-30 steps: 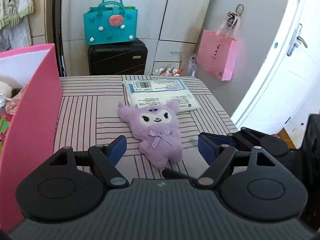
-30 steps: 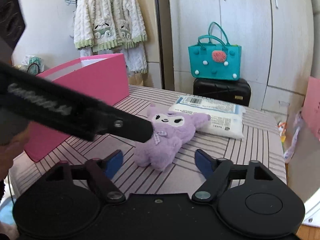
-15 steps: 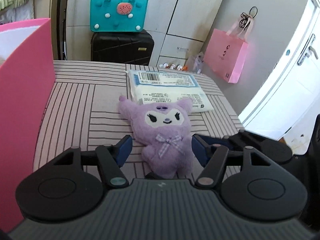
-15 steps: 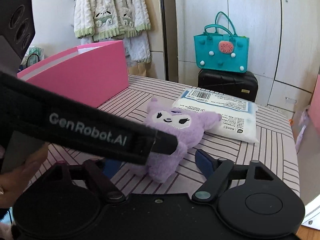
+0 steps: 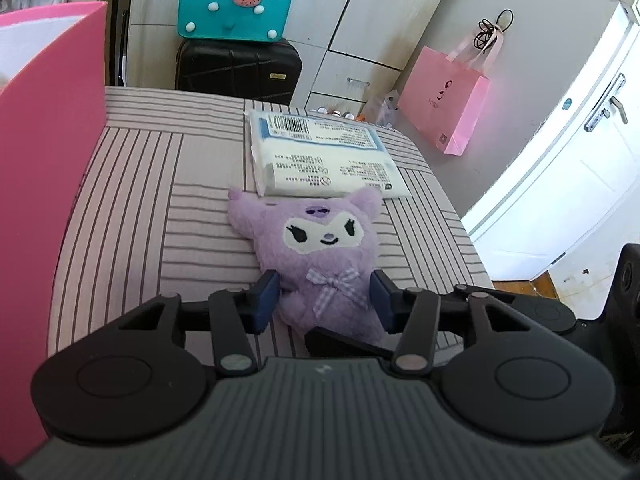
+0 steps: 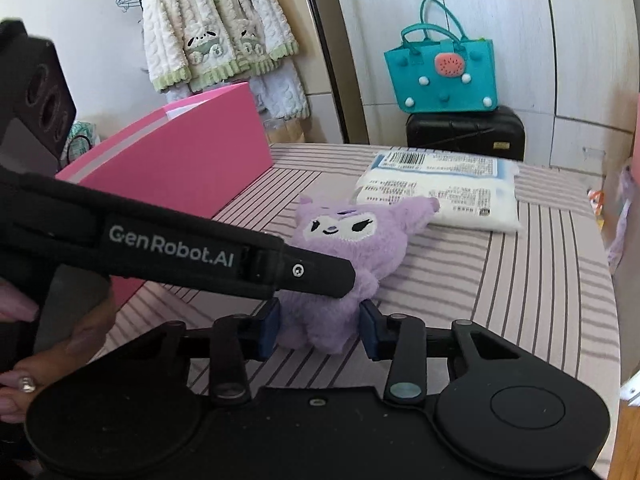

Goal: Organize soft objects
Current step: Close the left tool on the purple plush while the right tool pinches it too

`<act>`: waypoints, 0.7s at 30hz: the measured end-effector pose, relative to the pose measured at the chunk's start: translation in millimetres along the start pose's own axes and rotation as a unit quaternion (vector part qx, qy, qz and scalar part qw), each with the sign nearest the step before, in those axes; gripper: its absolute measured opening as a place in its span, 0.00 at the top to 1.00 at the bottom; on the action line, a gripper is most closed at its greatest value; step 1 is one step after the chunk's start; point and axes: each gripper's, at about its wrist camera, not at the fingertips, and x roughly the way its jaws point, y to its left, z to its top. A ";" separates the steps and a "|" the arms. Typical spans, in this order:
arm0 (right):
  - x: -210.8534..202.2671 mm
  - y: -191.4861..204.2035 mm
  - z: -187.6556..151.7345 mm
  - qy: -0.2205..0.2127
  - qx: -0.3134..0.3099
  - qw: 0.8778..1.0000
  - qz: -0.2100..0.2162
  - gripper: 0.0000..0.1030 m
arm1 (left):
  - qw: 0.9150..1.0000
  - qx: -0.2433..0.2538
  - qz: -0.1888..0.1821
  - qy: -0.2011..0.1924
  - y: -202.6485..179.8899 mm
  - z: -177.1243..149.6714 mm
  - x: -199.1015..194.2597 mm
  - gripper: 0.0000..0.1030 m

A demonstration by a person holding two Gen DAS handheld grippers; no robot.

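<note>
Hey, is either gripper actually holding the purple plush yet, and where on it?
Both straddle the purple plush: the left gripper at its bow and waist, the right gripper at its lower end. Pads touch its fur, but a firm grip cannot be told.

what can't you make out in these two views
- Pink box contents: left wrist view, its wall hides them and the frame edge cuts it off.
- Plush legs: right wrist view, the left gripper's arm crosses its body.
- Whether either gripper's fingers touch the plush: unclear in both views.
- Pack print: too small to read.
</note>
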 end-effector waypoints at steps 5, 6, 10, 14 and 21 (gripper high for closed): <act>-1.8 4.0 -4.2 0.002 -0.014 1.000 -0.018 0.51 | 1.000 -0.017 0.002 0.004 0.7 -6.5 5.3 0.49; -1.1 8.1 -5.1 0.000 -0.028 0.999 -0.030 0.48 | 1.000 -0.016 -0.002 0.005 -0.1 -6.5 5.1 0.57; 2.8 19.1 -7.5 -0.011 -0.061 0.996 -0.064 0.41 | 1.000 0.001 -0.002 0.002 -6.4 -9.6 3.7 0.61; 5.2 25.4 -10.8 -0.023 -0.071 0.994 -0.083 0.45 | 1.000 -0.007 0.000 -0.005 -8.1 -13.6 1.5 0.63; -9.8 30.7 -11.3 -0.031 -0.054 0.995 -0.078 0.48 | 1.000 0.001 0.002 -0.018 -15.4 -20.6 -15.9 0.64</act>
